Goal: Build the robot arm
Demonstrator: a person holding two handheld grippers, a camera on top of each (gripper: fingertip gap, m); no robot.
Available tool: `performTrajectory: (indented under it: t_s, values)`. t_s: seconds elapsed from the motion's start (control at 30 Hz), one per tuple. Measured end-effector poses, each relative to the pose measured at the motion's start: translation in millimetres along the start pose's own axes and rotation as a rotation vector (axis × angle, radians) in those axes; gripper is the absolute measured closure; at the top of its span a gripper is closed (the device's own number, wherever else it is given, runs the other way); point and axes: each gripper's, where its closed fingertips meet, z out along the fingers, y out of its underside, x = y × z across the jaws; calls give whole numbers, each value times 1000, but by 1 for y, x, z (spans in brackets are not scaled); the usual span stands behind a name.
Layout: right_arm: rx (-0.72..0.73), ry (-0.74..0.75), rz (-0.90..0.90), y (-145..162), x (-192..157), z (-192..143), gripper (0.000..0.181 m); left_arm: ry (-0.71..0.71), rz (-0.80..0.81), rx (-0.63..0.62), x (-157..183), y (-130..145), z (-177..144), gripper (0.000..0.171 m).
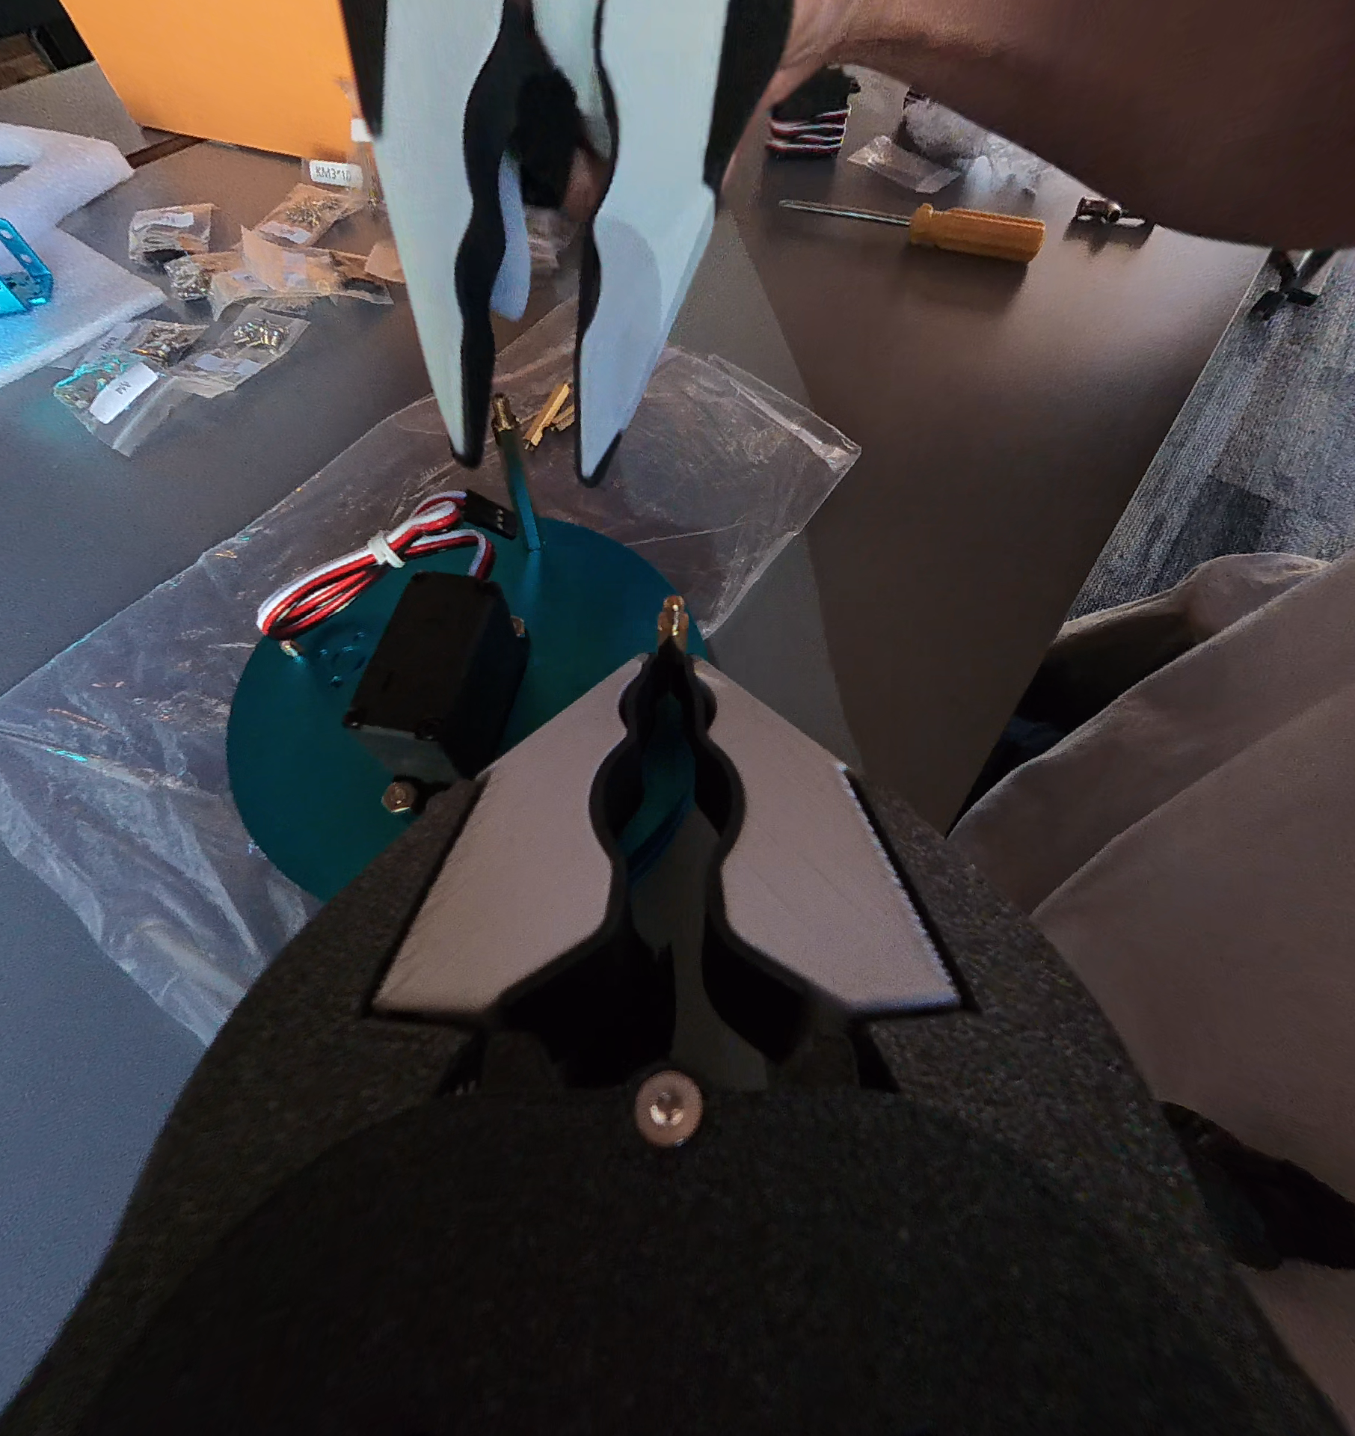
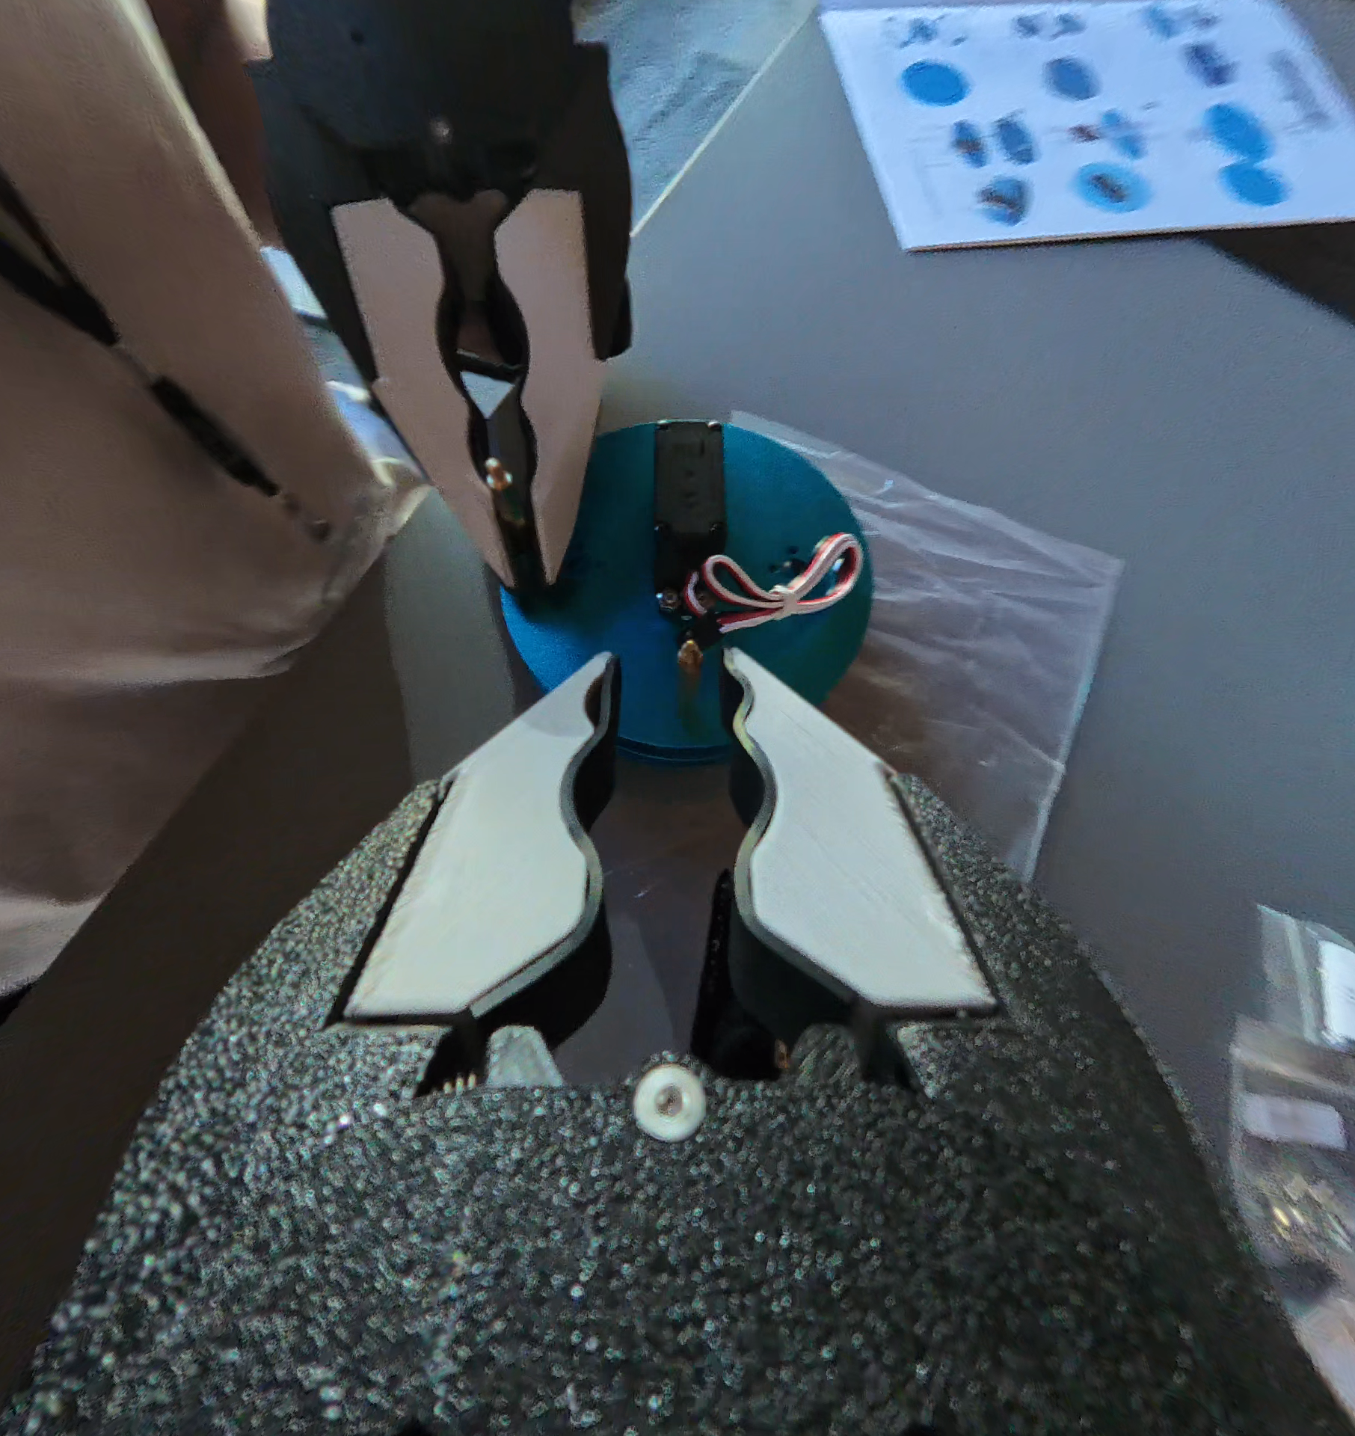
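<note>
Left gripper [image 1: 665,662]: clamped on brass standoff [image 1: 671,622].
Right gripper [image 2: 670,660]: spread, straddling second standoff [image 2: 688,660].
Teal disc [image 1: 581,606]: looked stiff, light.

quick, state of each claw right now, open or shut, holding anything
Left claw: shut on the brass standoff standing on the blue disc.
Right claw: open, holding nothing, its fingers either side of a second brass post.

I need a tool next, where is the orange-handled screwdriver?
The orange-handled screwdriver shows only in the left wrist view, upper right, lying on the grey table beyond the clear plastic bag, right of the right gripper.
</note>
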Motion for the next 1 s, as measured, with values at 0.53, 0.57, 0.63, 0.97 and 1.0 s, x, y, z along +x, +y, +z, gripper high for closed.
performTrajectory:
  t_s: [0.53, 0.57, 0.63, 0.97, 1.0]
  values:
    - [206, 961, 684, 8, 22, -1, 177, -42, -9, -2, -1, -3, 6, 167]
    - [219, 1007, 700, 9, 22, -2, 177, -40, -9, -2, -1, -3, 6, 167]
    - [218, 998, 712, 8, 21, -2, 177, -34, -10, 0, -1, -3, 6, 166]
    - [9, 317, 56, 3, 2, 2, 159, 17, 19, 8, 2, -1, 1, 165]
    - [9, 252, 41, 2, 1, 4, 159, 25, 20, 5, 2, 0, 1, 166]
